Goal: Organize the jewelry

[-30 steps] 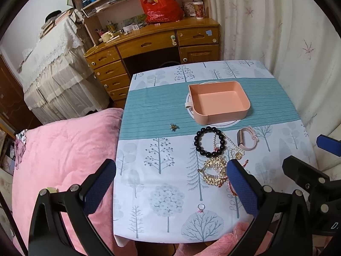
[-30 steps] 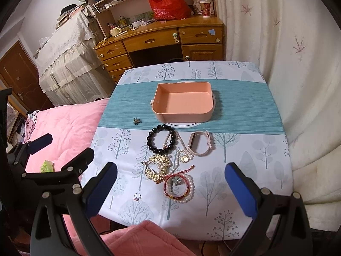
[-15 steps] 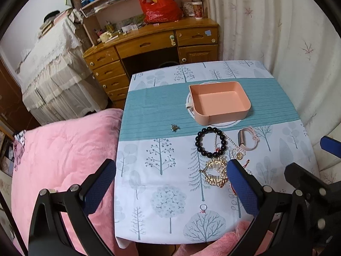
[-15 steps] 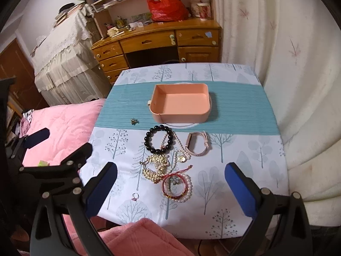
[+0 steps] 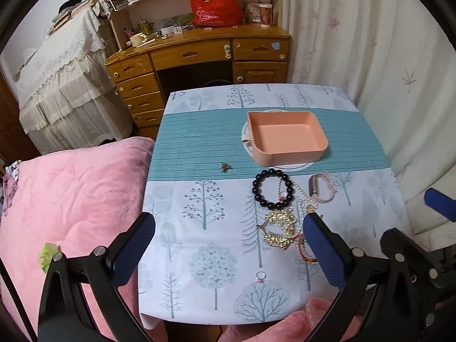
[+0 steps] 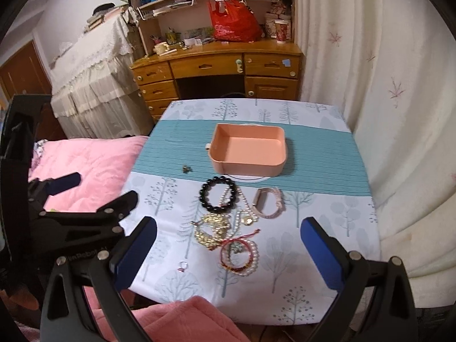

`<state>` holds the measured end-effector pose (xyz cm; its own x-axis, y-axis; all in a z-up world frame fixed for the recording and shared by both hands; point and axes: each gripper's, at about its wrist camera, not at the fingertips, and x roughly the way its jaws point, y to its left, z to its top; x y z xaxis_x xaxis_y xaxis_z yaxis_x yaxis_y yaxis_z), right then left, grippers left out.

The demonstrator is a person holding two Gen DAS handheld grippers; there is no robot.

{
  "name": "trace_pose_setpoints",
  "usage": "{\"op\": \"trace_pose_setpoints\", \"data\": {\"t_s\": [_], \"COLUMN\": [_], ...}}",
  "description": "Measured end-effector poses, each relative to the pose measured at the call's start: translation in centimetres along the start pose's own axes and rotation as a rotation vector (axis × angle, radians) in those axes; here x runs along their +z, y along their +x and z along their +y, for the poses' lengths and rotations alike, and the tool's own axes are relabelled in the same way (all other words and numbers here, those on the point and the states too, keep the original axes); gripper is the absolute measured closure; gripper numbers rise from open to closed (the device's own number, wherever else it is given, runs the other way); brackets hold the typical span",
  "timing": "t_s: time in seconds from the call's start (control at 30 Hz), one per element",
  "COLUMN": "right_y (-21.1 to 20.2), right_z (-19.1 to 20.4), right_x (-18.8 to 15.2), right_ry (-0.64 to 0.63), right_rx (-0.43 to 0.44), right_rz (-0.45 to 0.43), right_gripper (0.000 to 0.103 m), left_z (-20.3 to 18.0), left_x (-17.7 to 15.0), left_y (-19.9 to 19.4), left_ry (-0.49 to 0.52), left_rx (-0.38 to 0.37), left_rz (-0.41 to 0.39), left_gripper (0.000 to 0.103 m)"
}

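Both my left gripper (image 5: 228, 249) and right gripper (image 6: 228, 252) hover with jaws wide, empty. I'd pinch the black beaded bracelet (image 6: 218, 196), nearest the empty pink plastic tray (image 6: 248, 168), avoiding tangled pearls.

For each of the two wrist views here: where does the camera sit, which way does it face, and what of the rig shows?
Left wrist: above the table's near left edge, facing the desk; open left gripper in front, right gripper at right.
Right wrist: further right, same heading; open right gripper in front, left gripper at left.
Shared: pink tray, black bead bracelet, tablecloth.
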<state>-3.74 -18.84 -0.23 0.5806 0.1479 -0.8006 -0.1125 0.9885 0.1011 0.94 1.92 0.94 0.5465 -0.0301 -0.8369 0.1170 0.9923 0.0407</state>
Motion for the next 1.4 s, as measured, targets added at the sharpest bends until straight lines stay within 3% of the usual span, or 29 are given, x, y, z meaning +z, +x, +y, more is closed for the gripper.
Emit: {"op": "trace_pose_setpoints", "data": {"t_s": [0.43,0.73,0.8,0.9,0.97,1.1,1.33,1.4], "right_y": [-0.2,-1.1,-1.2,-1.3,-0.9,1.2,6.8,8.2], "right_z": [0.0,1.0,1.3,1.6,1.5,1.4,1.0,0.9], "right_x": [-0.3,-0.9,-1.3,-2.5,-3.4,-5.6,-9.8,-10.7], "right_ry": [0.033,0.006,-0.008,-0.068,-0.106,-0.215,-0.423,-0.450], "right_rx": [0.028,0.067,0.048,-0.045,-0.105,-0.156,-0.116,-0.079], "right_rz": [-0.014,-0.086,-0.106,-0.168,-0.200,-0.150,-0.014,0.021], "right_gripper": [0.002,0.002,0.002,0.002,0.002,0.002,0.002,0.006], "left_z": [0.3,2.0,2.2,2.2,2.1,1.1,-0.7,-1.1], "left_x": [-0.1,-0.6,-0.8,-1.5,-2.3,-4.2,-7.5,-8.4], "left_y": [-0.1,0.1,0.7,2.2,3.2,6.3,9.9,10.8], "left_ry": [0.002,-0.036,-0.037,-0.041,-0.031,0.061,0.202,0.215], "left_rx": [-0.019,-0.108,-0.141,-0.267,-0.293,-0.258,-0.277,-0.280], "left_rz": [0.003,-0.006,0.007,0.083,0.135,0.232,0.228,0.231], "left_gripper": [0.001,0.001,0.001,0.001,0.001,0.001,0.002,0.013]}}
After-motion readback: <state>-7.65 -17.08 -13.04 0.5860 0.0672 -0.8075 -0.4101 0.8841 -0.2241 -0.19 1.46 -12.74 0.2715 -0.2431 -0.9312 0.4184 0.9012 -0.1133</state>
